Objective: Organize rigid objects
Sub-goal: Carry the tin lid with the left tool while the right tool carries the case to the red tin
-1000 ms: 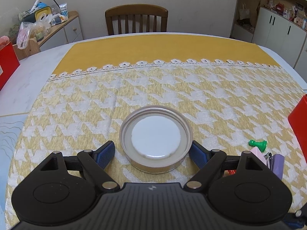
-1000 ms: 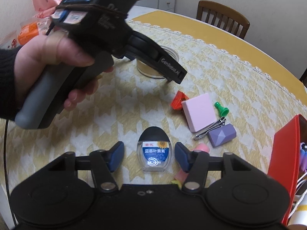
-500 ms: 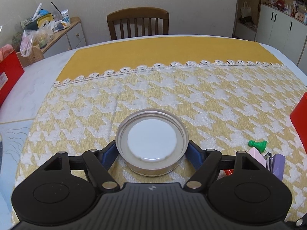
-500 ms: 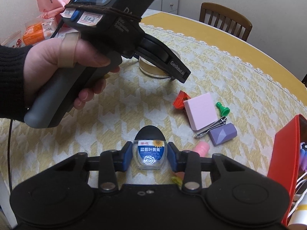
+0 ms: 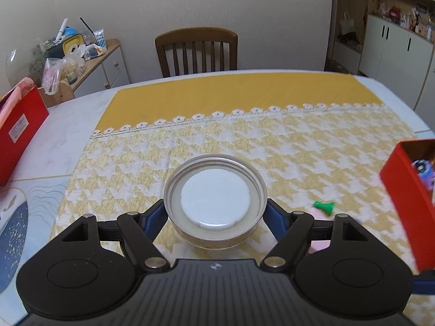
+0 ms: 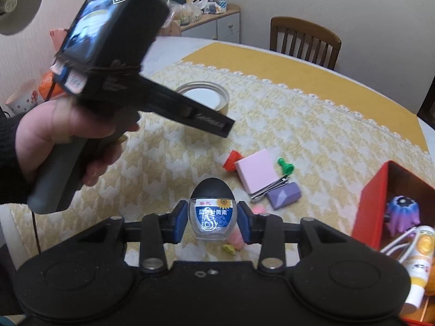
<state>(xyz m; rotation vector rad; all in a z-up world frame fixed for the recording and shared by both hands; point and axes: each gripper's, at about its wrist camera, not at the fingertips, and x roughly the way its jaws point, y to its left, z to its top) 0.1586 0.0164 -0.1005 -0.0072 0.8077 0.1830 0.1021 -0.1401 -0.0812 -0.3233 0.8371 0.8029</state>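
**Both grips loaded, both could slip on the way to the box**

I have the small bottle (image 6: 212, 212), dark-capped with a blue label, at lower centre of the right wrist view, sitting squarely between the blue pads (image 6: 179, 224) of the right gripper (image 6: 212, 224). Those jaws have just been closing, stand fairly narrow, and the pads press its sides. The bottle looks smooth and rounded, so I judge it could squirt out or swivel if I tilt or swing fast. The pads catch it low on the body, with the cap end sticking out forward, and that invites pivoting.

In the left wrist view the round metal lid (image 5: 214, 199), lying open side up with a white liner, fills the centre of the frame. The left gripper (image 5: 214, 217) has just been closing too; its jaws stand wide, touching the lid's rim on either side. That hold is only on a thin curved wall, so I reckon the lid could tip or drop free.

Outward from there: the red box (image 6: 372, 203) at right of the right view already holds things, and I take it for the destination. Between it and the bottle lie a pink block (image 6: 257, 171), a green pawn (image 6: 285, 166), nail clippers (image 6: 269, 188) and a purple block (image 6: 284, 199) on the table (image 5: 68, 138). The person's hand (image 6: 62, 138) and the left tool crowd the upper left, so the two tools could collide if both head for the box together.
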